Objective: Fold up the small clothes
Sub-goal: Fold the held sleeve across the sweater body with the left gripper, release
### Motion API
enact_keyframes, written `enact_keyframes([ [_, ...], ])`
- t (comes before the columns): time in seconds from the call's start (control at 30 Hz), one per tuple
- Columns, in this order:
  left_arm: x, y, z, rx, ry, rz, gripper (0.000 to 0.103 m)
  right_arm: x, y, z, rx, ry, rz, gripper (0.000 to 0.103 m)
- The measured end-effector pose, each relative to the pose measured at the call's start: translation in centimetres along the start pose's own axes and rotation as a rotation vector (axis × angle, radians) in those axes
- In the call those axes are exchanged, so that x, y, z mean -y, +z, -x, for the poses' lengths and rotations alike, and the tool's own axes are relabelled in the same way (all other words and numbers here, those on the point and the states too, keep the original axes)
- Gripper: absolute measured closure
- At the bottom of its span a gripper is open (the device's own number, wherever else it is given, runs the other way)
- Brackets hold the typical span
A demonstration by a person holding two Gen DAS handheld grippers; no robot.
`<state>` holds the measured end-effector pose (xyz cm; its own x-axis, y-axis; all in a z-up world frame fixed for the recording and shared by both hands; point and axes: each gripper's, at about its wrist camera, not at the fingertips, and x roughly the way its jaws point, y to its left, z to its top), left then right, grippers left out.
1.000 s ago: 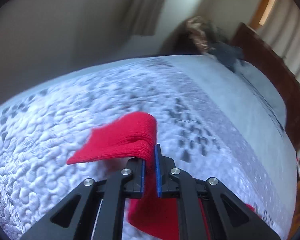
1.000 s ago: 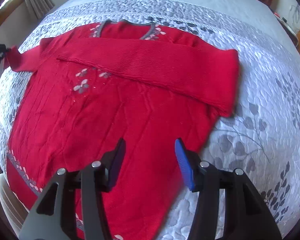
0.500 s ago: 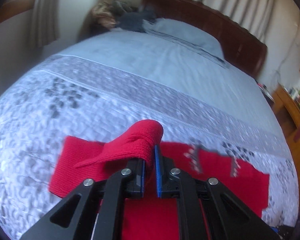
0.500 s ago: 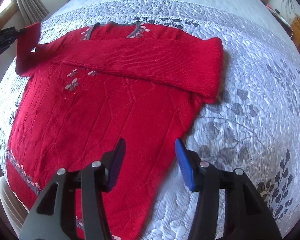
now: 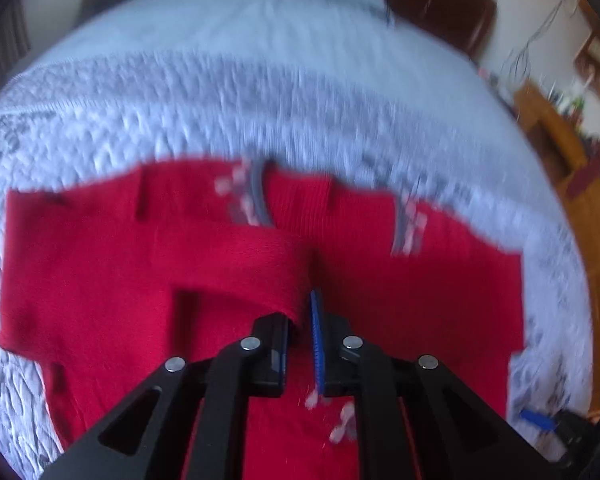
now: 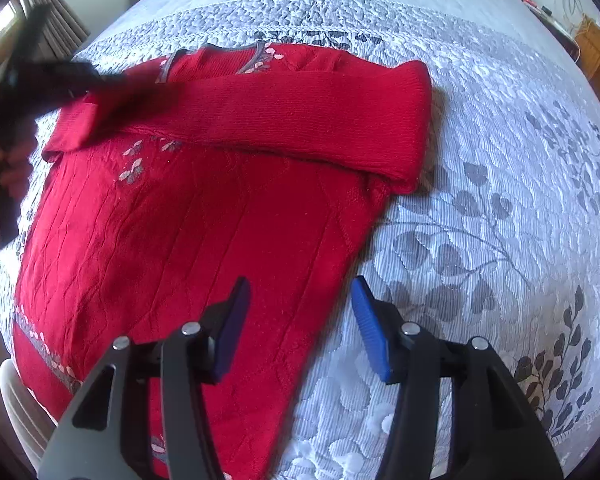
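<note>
A small red knit sweater (image 6: 188, 216) with a grey collar and pale flower trim lies flat on the bed. Its right sleeve (image 6: 300, 120) is folded across the chest. My left gripper (image 5: 300, 312) is shut on the cuff of the left sleeve (image 5: 236, 264) and holds it above the chest, near the collar (image 5: 256, 196). It shows as a dark blur in the right wrist view (image 6: 60, 76). My right gripper (image 6: 300, 308) is open and empty, hovering over the sweater's lower right edge.
The bed has a white and grey quilted cover (image 6: 480, 220) with a leaf pattern. A dark wooden headboard (image 5: 432, 4) stands at the far end. A wooden side table (image 5: 556, 132) is at the right of the bed. Curtains (image 6: 56, 28) hang at the left.
My left gripper has carried the left sleeve cuff from beyond the sweater's left side inward over the chest. My right gripper has stayed open and hardly moved.
</note>
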<state>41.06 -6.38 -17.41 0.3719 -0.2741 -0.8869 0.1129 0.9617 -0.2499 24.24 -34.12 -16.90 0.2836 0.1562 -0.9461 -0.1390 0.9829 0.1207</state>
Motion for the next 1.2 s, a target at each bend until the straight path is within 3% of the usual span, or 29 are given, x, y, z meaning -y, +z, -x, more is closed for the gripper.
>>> enact_keyframes([
  [0.03, -0.2, -0.7, -0.3, -0.026, -0.019, 0.001, 0.093, -0.2, 0.0, 0.0, -0.001, 0.000, 0.007, 0.048],
  [0.1, -1.1, -2.0, 0.8, -0.038, -0.051, 0.006, 0.080, -0.5, 0.1, 0.1, -0.001, -0.003, 0.019, 0.048],
  [0.13, -1.5, -2.4, 1.6, -0.035, -0.057, 0.005, 0.060, -0.8, 0.3, 0.2, -0.002, -0.004, 0.023, 0.048],
  [0.17, -2.4, -3.1, 3.0, -0.017, -0.059, 0.004, 0.048, -1.0, 0.5, 0.2, -0.001, 0.000, 0.026, 0.048],
  [0.3, -6.6, -3.4, 7.7, 0.035, 0.010, 0.010, 0.045, -2.7, 2.2, 0.6, 0.006, 0.044, 0.039, 0.048],
  [0.4, -10.9, -2.0, 8.3, 0.028, 0.183, 0.054, 0.046, -4.8, 3.9, 0.6, 0.000, 0.080, 0.053, 0.048],
  [0.47, -13.8, -1.1, 7.6, 0.014, 0.232, 0.099, 0.047, -7.5, 6.0, 0.5, -0.001, 0.112, 0.083, 0.048],
  [0.53, -16.1, -0.3, 6.1, -0.015, 0.241, 0.129, 0.048, -10.1, 7.9, 0.5, -0.004, 0.130, 0.117, 0.048],
  [0.63, -18.8, -0.1, 2.3, -0.131, 0.243, 0.154, 0.055, -13.7, 11.1, 0.0, -0.035, 0.175, 0.160, 0.048],
  [0.9, -19.6, 0.2, 1.7, -0.124, 0.200, 0.141, 0.053, -22.5, 18.8, -4.9, -0.129, 0.196, 0.230, 0.048],
  [1.2, -20.8, -0.4, 2.2, -0.150, 0.127, 0.161, 0.053, -25.2, 21.5, -11.4, -0.234, 0.163, 0.168, 0.049],
])
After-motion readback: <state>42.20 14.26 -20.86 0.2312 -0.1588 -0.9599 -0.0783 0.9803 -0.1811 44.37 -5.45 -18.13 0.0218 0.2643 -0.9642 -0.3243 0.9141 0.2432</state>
